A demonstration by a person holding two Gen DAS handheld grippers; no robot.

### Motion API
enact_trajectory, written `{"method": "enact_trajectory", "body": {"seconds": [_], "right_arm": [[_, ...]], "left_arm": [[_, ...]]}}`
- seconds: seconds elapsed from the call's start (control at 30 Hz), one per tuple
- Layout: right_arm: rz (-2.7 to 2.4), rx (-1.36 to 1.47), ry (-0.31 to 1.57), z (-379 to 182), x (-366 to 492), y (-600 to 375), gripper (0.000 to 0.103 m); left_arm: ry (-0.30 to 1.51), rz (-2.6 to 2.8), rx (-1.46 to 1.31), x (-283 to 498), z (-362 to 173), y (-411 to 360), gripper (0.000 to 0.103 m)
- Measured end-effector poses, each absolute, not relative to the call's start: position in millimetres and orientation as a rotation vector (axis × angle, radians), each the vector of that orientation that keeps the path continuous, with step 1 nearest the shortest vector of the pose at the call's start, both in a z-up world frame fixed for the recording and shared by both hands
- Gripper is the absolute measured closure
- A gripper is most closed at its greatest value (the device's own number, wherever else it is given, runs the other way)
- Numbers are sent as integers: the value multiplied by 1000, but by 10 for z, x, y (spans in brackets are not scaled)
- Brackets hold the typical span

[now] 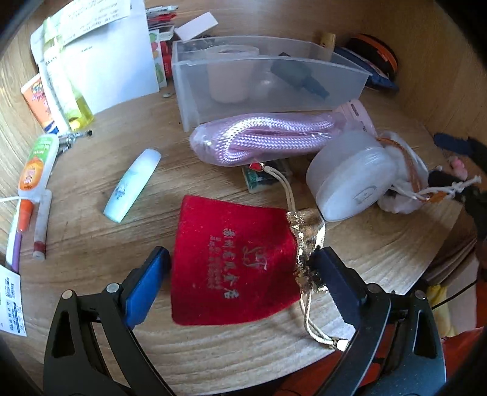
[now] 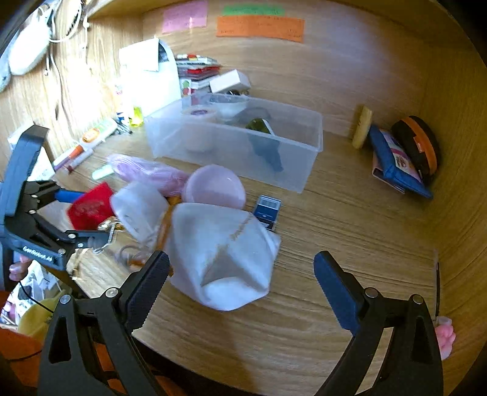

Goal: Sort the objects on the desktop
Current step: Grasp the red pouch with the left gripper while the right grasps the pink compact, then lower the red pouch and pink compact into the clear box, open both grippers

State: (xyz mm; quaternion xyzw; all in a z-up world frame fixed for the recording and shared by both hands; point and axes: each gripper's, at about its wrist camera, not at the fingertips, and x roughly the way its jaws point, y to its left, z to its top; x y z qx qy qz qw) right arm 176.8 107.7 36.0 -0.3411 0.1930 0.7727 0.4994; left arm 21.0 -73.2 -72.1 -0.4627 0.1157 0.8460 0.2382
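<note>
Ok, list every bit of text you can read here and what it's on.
"GenRobot.AI": side of the left tool.
Red pouch: grey Chinese characters, too blurred to read.
Wall sticky notes, orange-labelled tube, paper slip: too blurred or small.

Home desk (image 2: 304, 243): sticky notes (image 2: 260, 26), toiletries.

Bright, warm light falls from the far left, washing out the white papers (image 2: 146, 76) in glare. The desk (image 1: 91, 237) carries soft shadows. Both views bend strongly toward dark, vignetted corners. The white pouch (image 2: 225, 259) near the right camera is motion-blurred; the red pouch (image 1: 231, 259) stays fairly sharp.
</note>
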Motion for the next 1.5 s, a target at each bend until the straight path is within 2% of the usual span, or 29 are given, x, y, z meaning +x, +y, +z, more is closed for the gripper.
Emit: {"method": "enact_trajectory", "body": {"seconds": [0.17,0.43,0.47,0.5,0.53,0.57,0.6,0.67,0.7,0.9,1.5], "right_arm": [[1915,-783,543,469,1768,1362,8],[1995,-879,658,393,1453,1856,11],[2007,-895,683,362,1417,1899,15],[2009,-908,701,333,1383,1933,21],[2006,-918,712,314,1365,1957,24],[2004,-932,728,283,1341,1990,29],[1998,-944,748,250,1326,2020,34],[1999,-963,797,187,1311,2075,39],[2004,-968,823,164,1310,2099,42],[1999,-953,825,186,1323,2090,42],[1994,-688,751,800,1769,2010,42]], "left_arm": [[313,2350,-1204,255,-738,-764,6],[289,2388,-1121,331,-731,-775,25],[288,2392,-1111,341,-730,-761,33],[288,2389,-1097,354,-722,-744,48],[293,2389,-1085,370,-710,-726,57],[299,2386,-1081,378,-705,-706,70],[305,2379,-1078,374,-702,-680,78],[321,2382,-1074,375,-701,-666,87],[320,2380,-1075,372,-701,-669,87],[279,2410,-1060,374,-567,-824,88],[119,2422,-921,-2,141,-910,88]]}}
